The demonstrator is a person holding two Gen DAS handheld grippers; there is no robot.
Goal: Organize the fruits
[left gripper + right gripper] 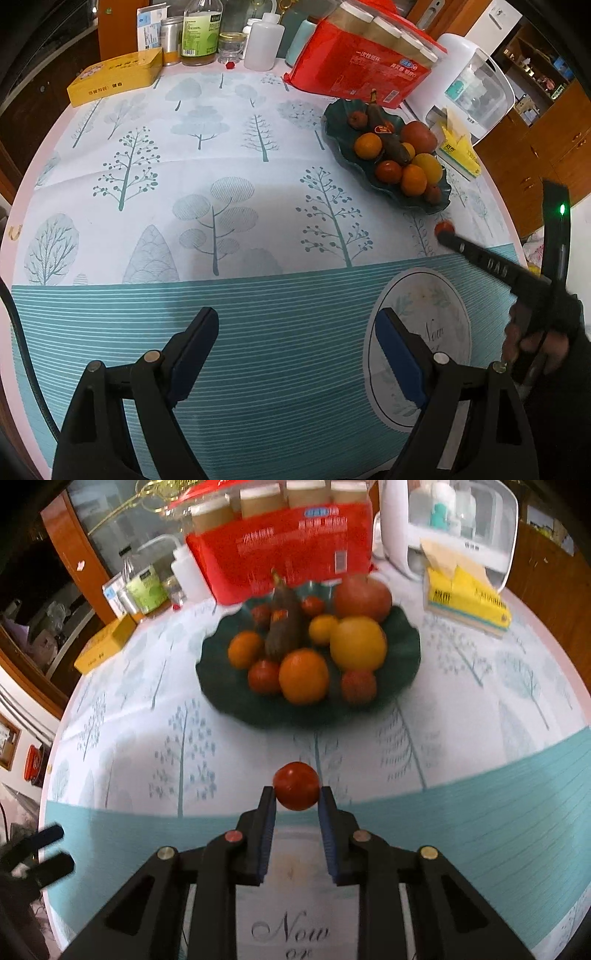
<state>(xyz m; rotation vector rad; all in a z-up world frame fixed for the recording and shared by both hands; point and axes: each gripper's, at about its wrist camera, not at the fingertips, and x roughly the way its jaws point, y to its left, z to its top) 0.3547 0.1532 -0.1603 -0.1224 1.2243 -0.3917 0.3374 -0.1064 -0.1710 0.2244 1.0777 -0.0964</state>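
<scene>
The right gripper (pixel 296 800) is closed on a small red fruit (pixel 296 785) at lower centre; the fruit is round, without clear long axis. The left gripper (pixel 295 332) stands wide open, holding nothing.

A tablecloth (pixel 229 155) printed with pale trees covers the round table. At its far edge stand a yellow tin (pixel 115 76), a green-labelled bottle (pixel 201 31), a small glass jar (pixel 232 47) and a white squeeze bottle (pixel 263 44). A red pack of paper cups (pixel 364 70) lies beside a white appliance (pixel 469 88) (clear-fronted), with a yellow tissue pack (pixel 467 600) just before it.
</scene>
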